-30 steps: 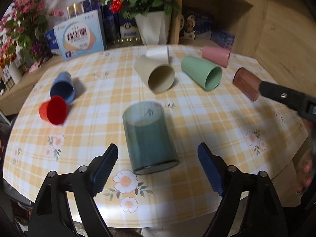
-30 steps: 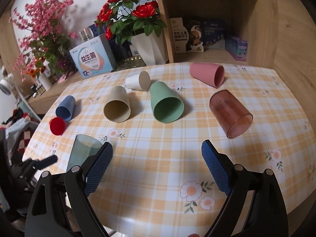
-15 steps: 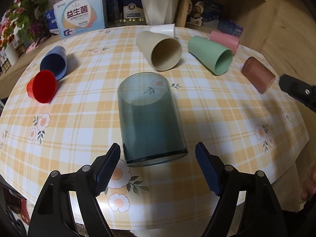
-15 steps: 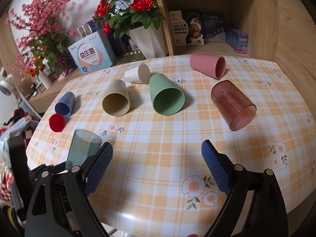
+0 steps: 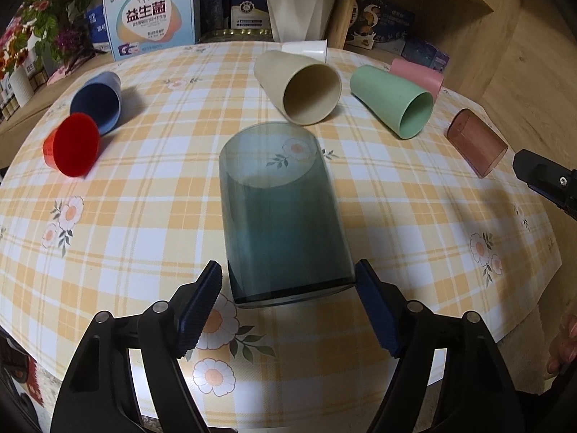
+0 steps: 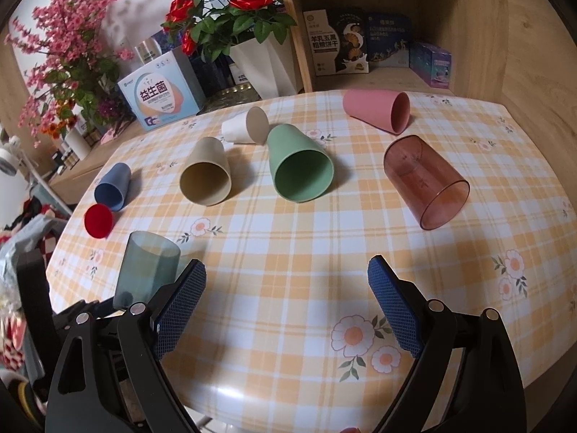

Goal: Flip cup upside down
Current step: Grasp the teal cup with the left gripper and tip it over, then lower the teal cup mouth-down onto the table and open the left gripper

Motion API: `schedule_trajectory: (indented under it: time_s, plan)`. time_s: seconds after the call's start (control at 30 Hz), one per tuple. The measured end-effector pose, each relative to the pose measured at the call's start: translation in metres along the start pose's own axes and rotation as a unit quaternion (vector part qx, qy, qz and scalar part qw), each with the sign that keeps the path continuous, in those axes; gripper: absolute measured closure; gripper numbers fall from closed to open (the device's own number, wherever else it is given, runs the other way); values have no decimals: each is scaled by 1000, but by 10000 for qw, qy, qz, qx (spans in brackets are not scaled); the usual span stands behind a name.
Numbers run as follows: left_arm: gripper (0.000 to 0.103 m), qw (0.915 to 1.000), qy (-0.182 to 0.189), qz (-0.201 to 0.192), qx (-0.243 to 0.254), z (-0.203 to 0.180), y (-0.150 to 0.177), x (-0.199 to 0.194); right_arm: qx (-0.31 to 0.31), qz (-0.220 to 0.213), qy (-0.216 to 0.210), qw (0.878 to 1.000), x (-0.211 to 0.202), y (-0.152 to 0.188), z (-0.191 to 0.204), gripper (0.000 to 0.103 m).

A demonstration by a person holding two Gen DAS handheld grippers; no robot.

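Eight cups on the table [image 6: 288, 252], one teal cup [image 5: 281, 216] upside down

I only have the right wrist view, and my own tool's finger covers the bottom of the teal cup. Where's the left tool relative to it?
Observer: The left tool is open, with one finger on each side of the teal cup at its near end.
Operator: Are the pads touching it?
Observer: The image-left pad shows a slim gap. The image-right pad sits right at the wall, and I cannot tell whether it is touching.
Operator: Anything inside the cup?
Observer: Nothing visible. A tablecloth flower shows through its far end.
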State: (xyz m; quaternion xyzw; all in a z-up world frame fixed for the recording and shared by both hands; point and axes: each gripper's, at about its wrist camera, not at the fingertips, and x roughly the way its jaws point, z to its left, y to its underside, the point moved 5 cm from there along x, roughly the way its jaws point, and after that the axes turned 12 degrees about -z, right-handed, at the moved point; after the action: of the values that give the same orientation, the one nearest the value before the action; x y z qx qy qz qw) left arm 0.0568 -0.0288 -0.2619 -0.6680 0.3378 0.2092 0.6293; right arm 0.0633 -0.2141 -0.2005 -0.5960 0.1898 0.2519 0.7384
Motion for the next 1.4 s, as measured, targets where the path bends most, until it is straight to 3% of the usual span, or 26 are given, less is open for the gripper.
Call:
schedule_trajectory:
  time_s: [0.13, 0.33, 1.13, 1.4]
  plan:
    - [39, 9998, 68, -25, -158, 5, 0, -1, -3, 19, -4, 10000, 1, 0, 0, 15]
    - [42, 9995, 51, -141, -288, 10, -3, -7, 1, 103, -7, 9999, 3, 2, 0, 15]
    - [42, 9959, -257, -834, -248, 26, -32, -42, 30, 353, -5, 9994, 14, 7, 0, 15]
    - [42, 9968, -212, -728, -255, 29, -40, -41, 63, 387, 12, 9992, 15, 8, -1, 15]
